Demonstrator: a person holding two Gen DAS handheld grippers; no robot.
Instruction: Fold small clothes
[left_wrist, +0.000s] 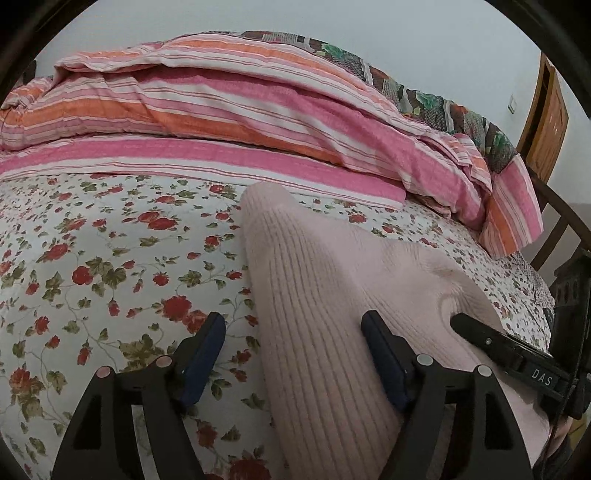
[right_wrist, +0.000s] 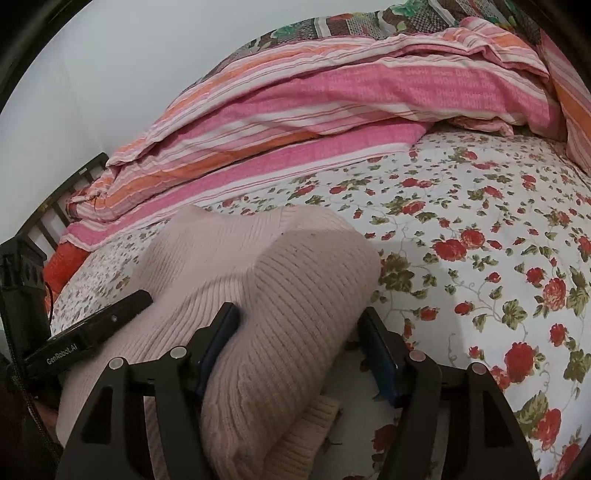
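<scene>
A pale pink ribbed knit sweater (left_wrist: 325, 291) lies on the floral bed sheet (left_wrist: 103, 266). My left gripper (left_wrist: 293, 350) is open, its jaws wide apart over the sweater's left edge; the right finger rests on the knit, the left one over the sheet. My right gripper (right_wrist: 299, 343) is open, and a raised fold of the same sweater (right_wrist: 295, 273) bulges between its jaws. The right gripper's finger also shows in the left wrist view (left_wrist: 491, 341) resting on the sweater. The left gripper's finger shows in the right wrist view (right_wrist: 107, 317).
A pink and orange striped duvet (left_wrist: 229, 114) is bunched along the far side of the bed, with a patterned blanket (left_wrist: 424, 99) behind it. A dark bed frame (left_wrist: 557, 225) stands at the right. A wooden door (left_wrist: 546, 122) is beyond it.
</scene>
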